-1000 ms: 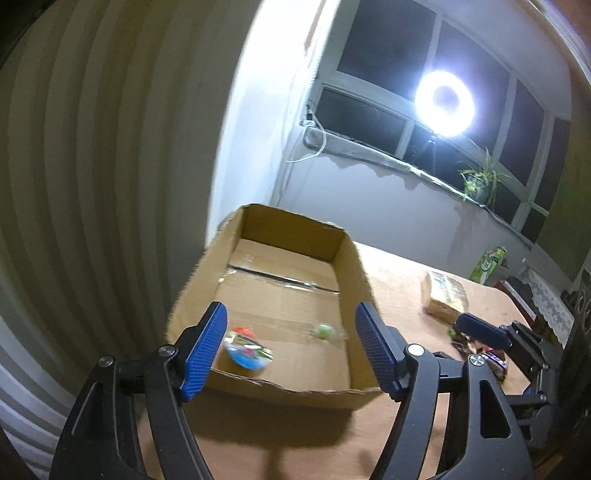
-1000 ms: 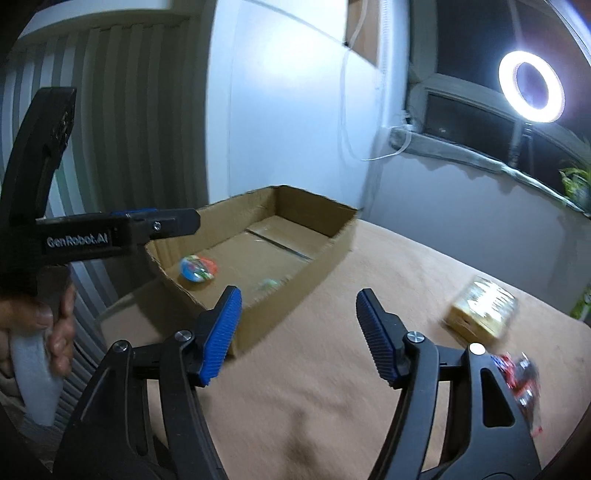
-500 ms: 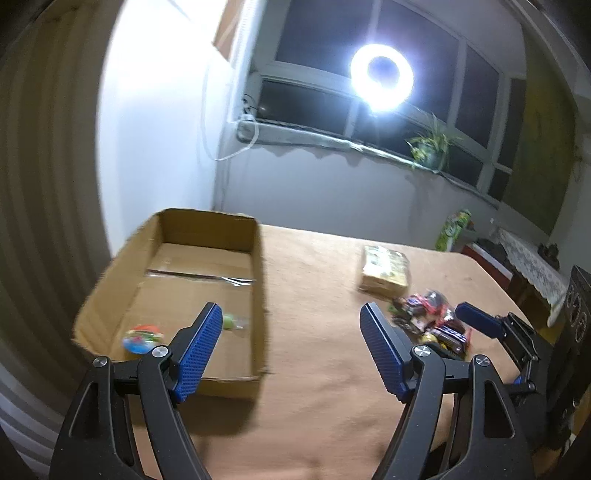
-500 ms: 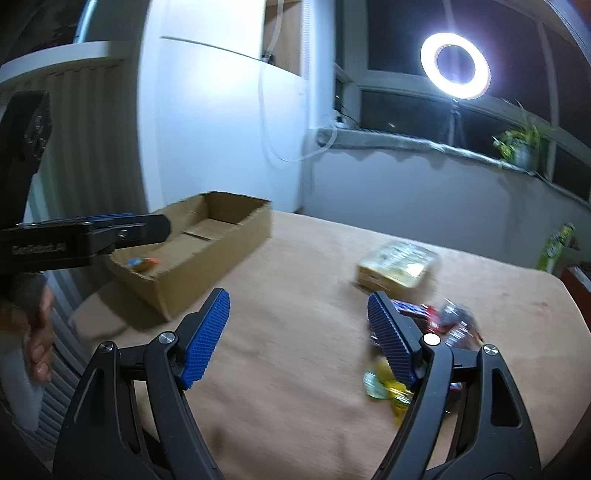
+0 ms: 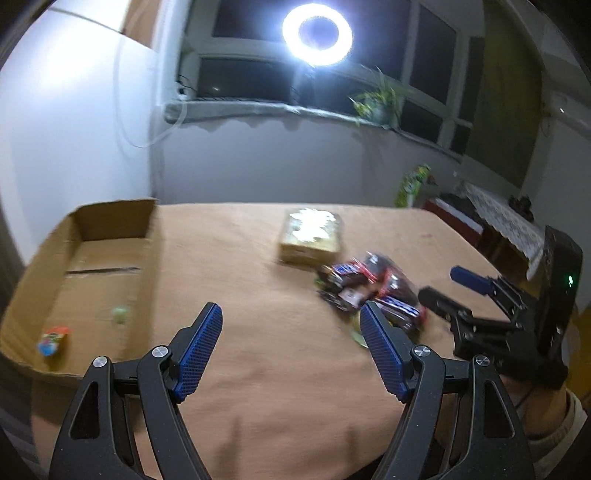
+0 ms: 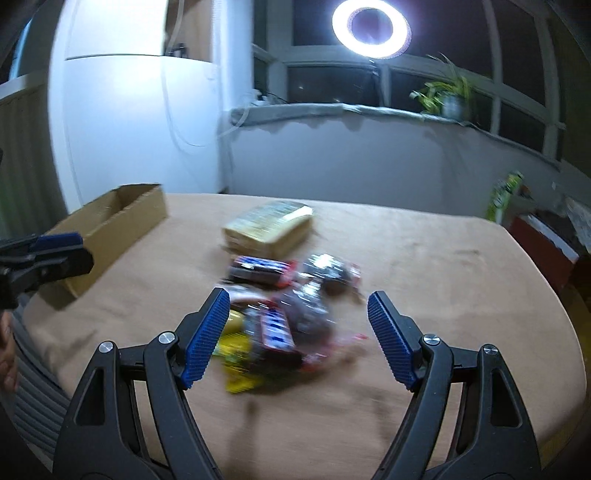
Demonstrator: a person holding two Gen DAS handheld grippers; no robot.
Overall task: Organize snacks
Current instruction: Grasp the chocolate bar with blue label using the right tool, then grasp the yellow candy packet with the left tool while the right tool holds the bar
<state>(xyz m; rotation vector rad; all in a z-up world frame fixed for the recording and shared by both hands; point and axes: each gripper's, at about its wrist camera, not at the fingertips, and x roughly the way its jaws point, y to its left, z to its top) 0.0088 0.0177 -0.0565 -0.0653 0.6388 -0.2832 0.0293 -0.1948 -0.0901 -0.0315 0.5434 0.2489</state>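
A heap of wrapped snacks (image 6: 291, 314) lies on the tan tablecloth, with red-and-blue bars on dark packets and a yellow wrapper at its near side. My right gripper (image 6: 298, 295) hovers open just in front of it, nothing pressed between the pads. My left gripper (image 5: 290, 310) is open over bare cloth, the heap (image 5: 365, 291) just right of it. An open cardboard box (image 5: 92, 266) at the left holds a small colourful snack (image 5: 51, 338) and a green candy (image 5: 120, 314). A yellow-brown packet (image 5: 312, 236) lies behind the heap.
A green packet (image 5: 412, 186) stands at the table's far right edge. A ring light (image 5: 317, 33) and a potted plant (image 5: 380, 99) are at the window beyond. A low table with a lace cloth (image 5: 506, 221) stands to the right. The box (image 6: 122, 218) sits at the table's left edge.
Both views have swung right, from the cardboard box to the snack heap. Both grippers' jaws stand a little wider than a second ago. Nothing was picked up.
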